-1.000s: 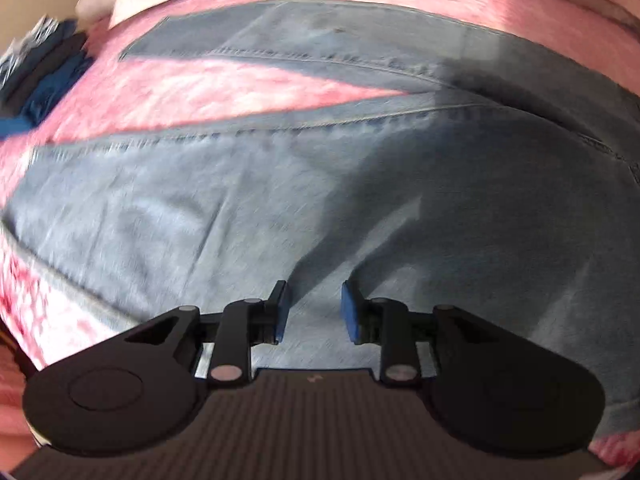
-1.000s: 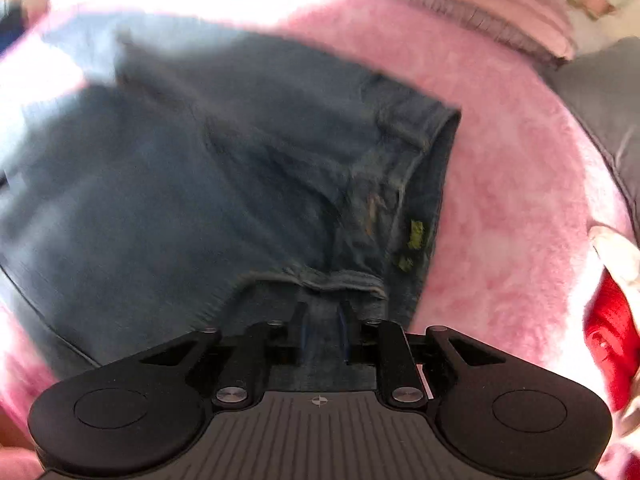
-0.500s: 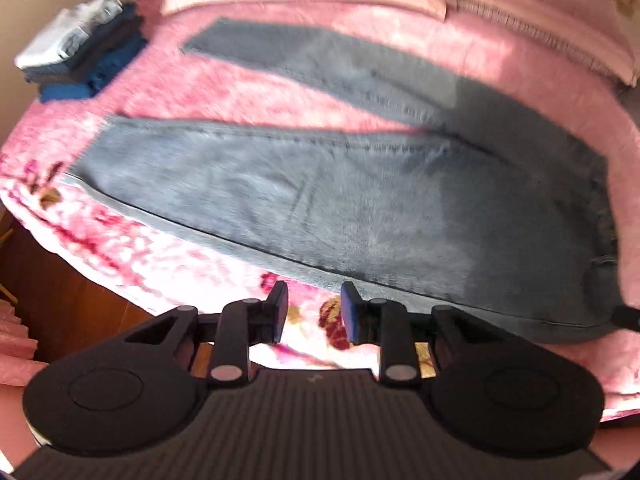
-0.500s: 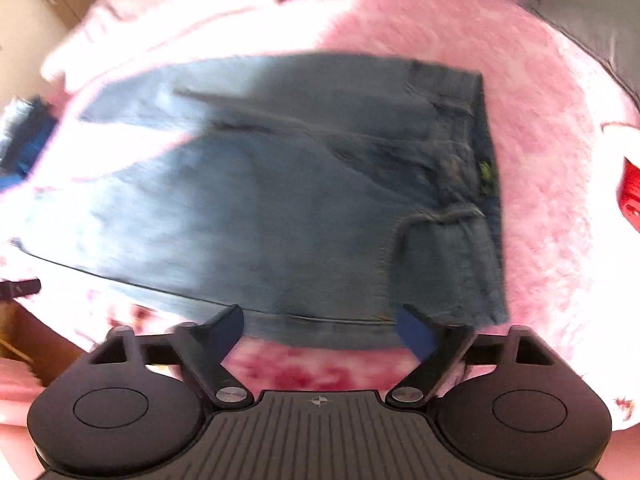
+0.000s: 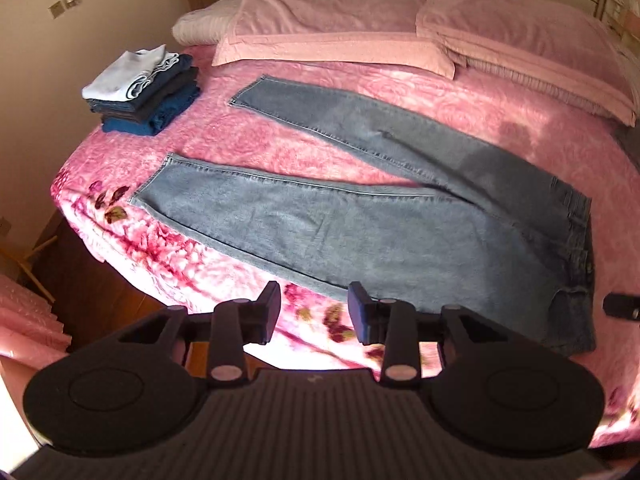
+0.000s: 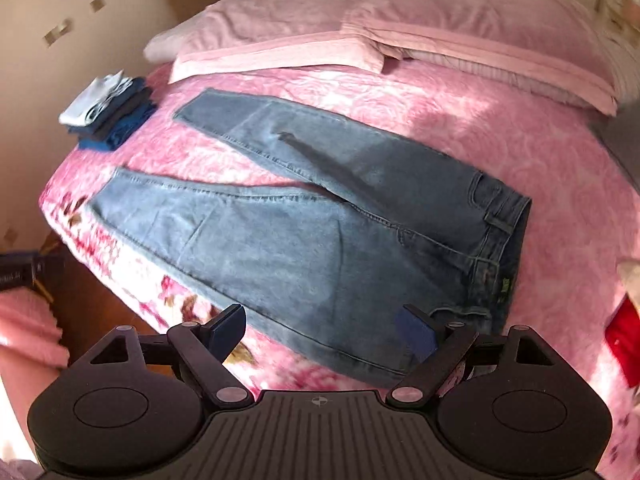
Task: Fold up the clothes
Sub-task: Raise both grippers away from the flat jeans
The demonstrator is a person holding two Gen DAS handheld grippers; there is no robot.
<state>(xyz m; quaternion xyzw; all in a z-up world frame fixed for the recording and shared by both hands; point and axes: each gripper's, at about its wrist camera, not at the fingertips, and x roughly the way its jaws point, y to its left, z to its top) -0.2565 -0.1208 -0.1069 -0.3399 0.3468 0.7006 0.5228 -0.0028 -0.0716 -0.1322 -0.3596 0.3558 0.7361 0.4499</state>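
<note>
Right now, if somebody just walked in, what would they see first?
The big blue jeans, spread flat across the middle of the pink bed with the two legs apart in a V. Next, a neat pile of folded clothes at the bed's far left corner, beside the pink pillows along the back.
</note>
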